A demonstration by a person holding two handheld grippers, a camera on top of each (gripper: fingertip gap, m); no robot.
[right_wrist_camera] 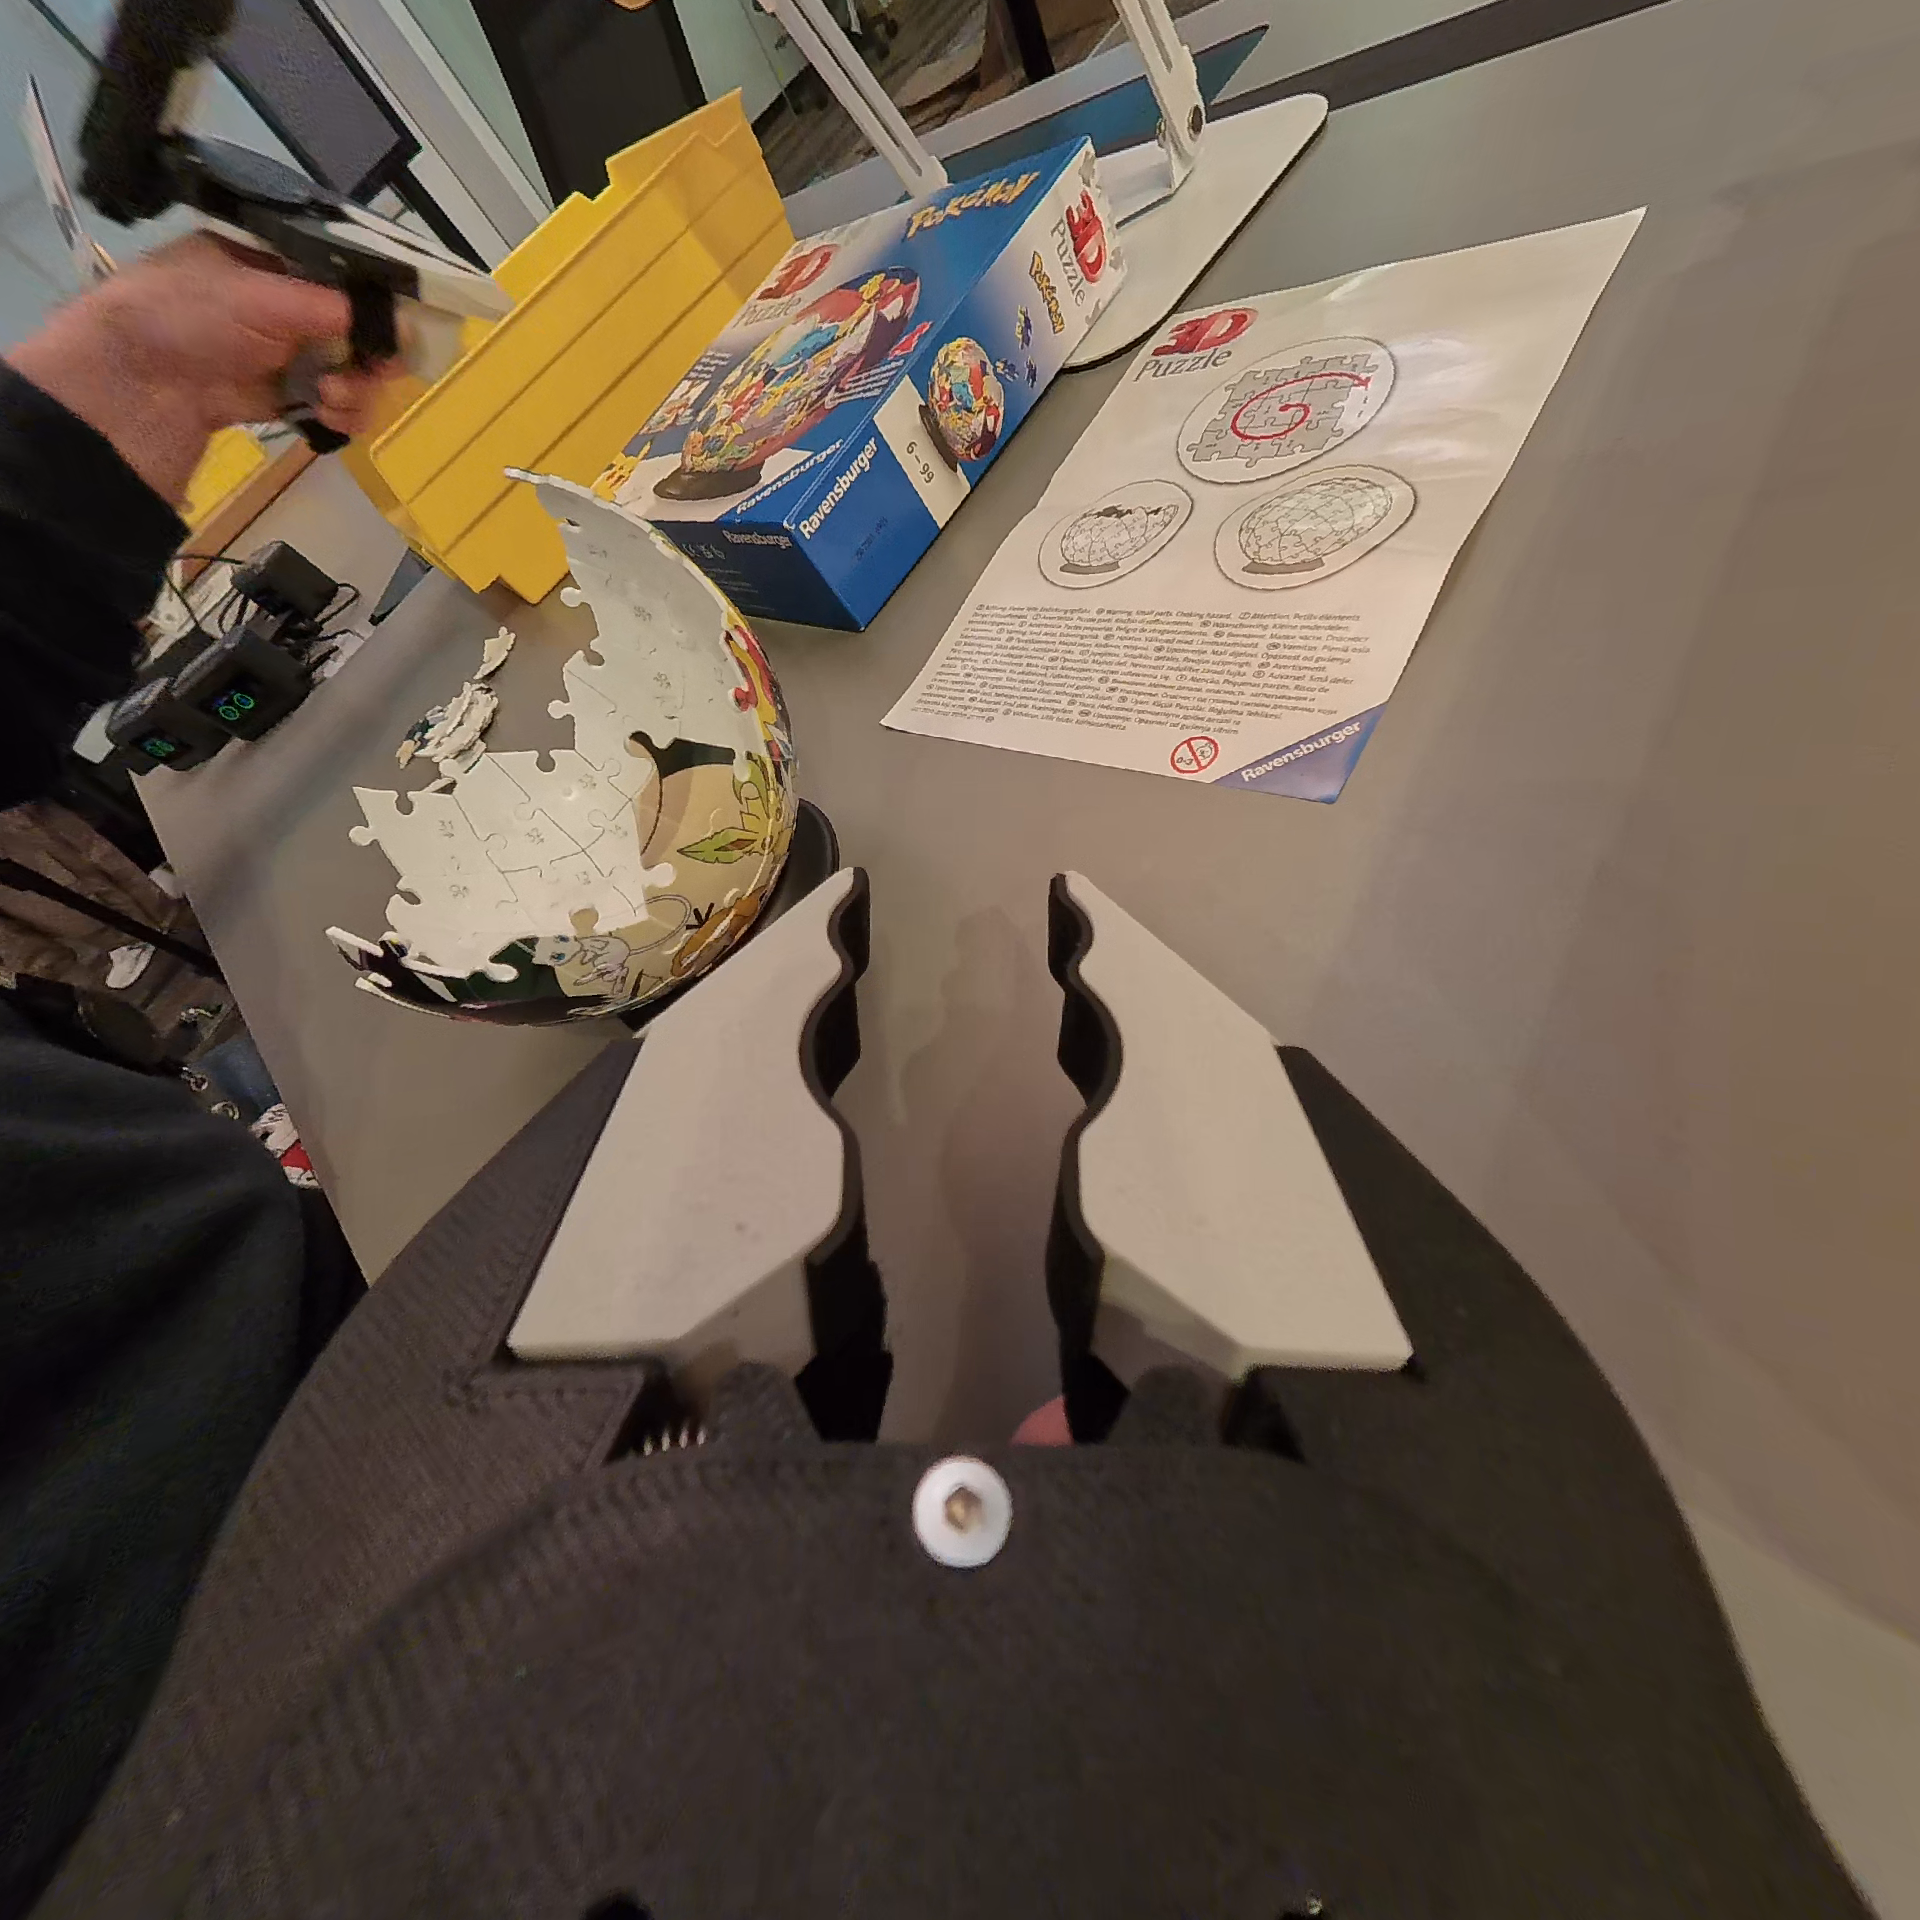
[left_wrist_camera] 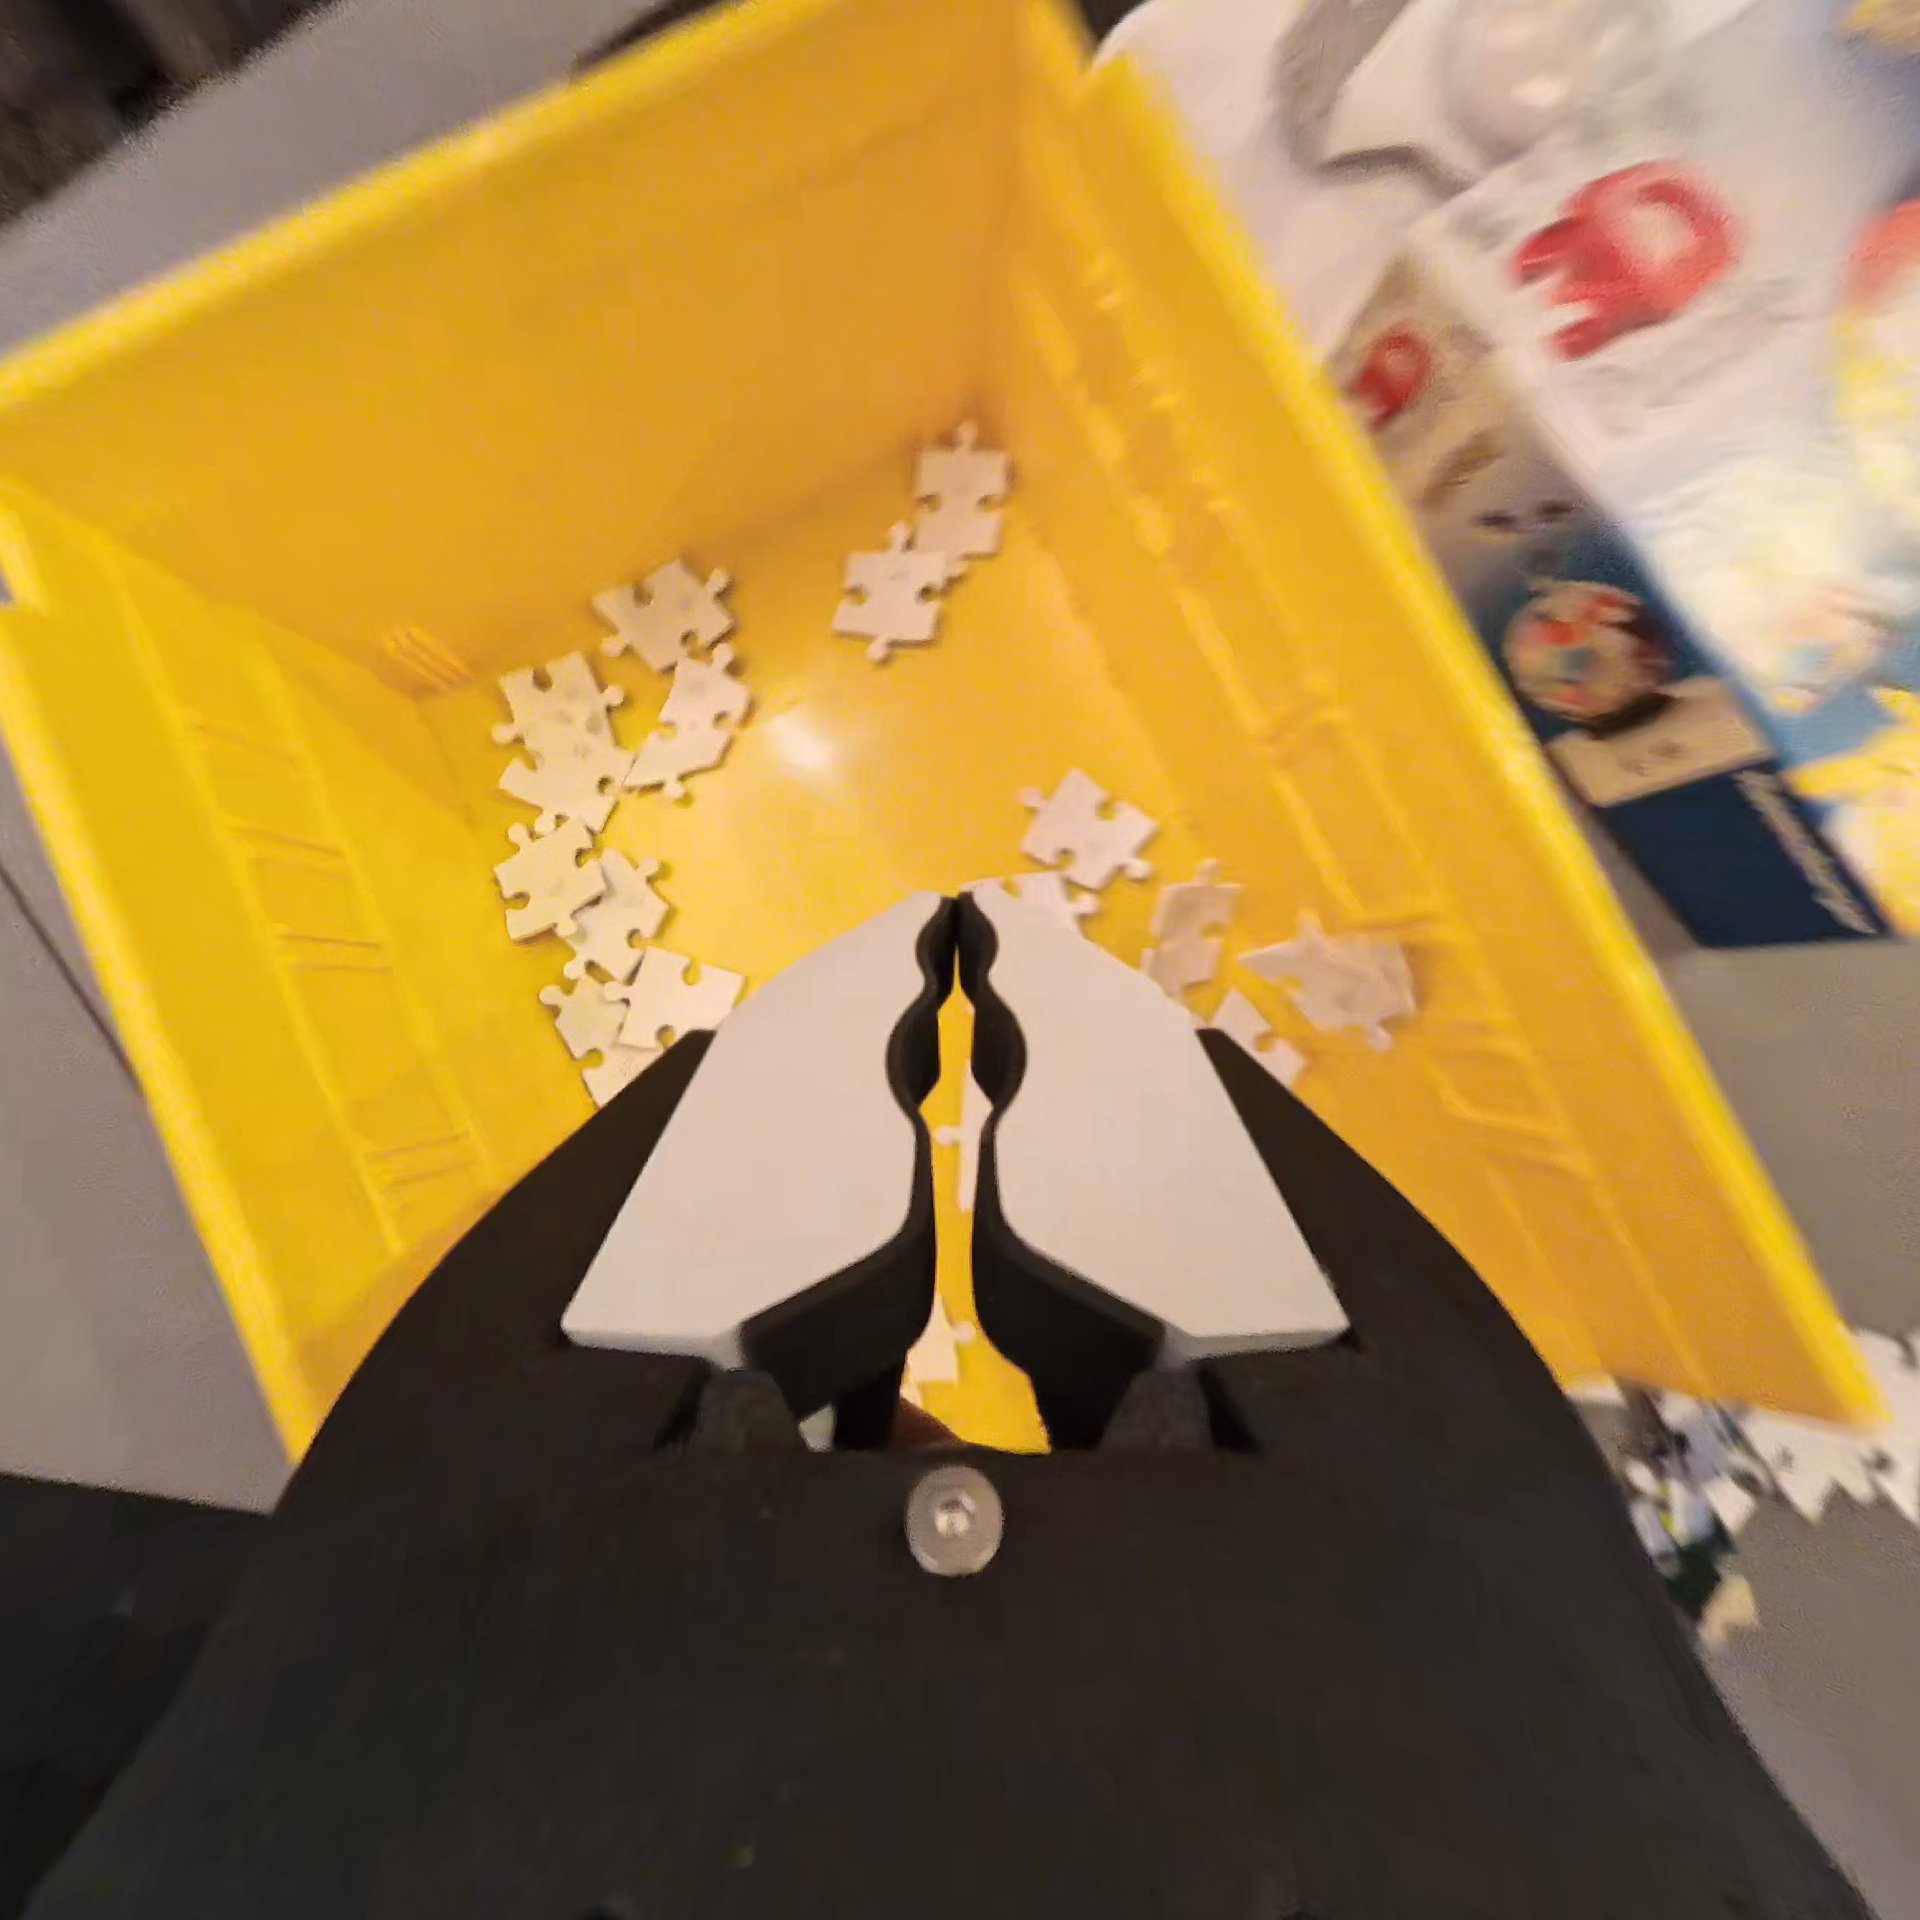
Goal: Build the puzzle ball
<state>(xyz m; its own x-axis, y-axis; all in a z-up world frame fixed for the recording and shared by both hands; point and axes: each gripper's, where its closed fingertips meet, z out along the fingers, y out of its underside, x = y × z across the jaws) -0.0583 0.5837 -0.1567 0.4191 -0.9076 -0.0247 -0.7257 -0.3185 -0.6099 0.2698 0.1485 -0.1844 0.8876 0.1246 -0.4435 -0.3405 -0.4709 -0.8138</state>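
My left gripper (left_wrist_camera: 956,914) is shut, its tips pressed together with nothing between them. It hangs inside a yellow bin (left_wrist_camera: 623,312) above several white loose puzzle pieces (left_wrist_camera: 1086,831) lying face down on the bin floor. It also shows in the right wrist view (right_wrist_camera: 457,286), held by a hand over the yellow bin (right_wrist_camera: 582,395). The half-built puzzle ball (right_wrist_camera: 623,790) sits on a black stand (right_wrist_camera: 816,842), its open side facing left. My right gripper (right_wrist_camera: 956,894) is open and empty above the grey table, just right of the ball.
A blue puzzle box (right_wrist_camera: 862,416) lies behind the ball, next to the bin. An instruction sheet (right_wrist_camera: 1299,499) lies flat to the right. A few loose pieces (right_wrist_camera: 457,717) lie left of the ball. A white stand base (right_wrist_camera: 1195,208) is at the back. Tip to tip, the grippers are about 55 cm apart.
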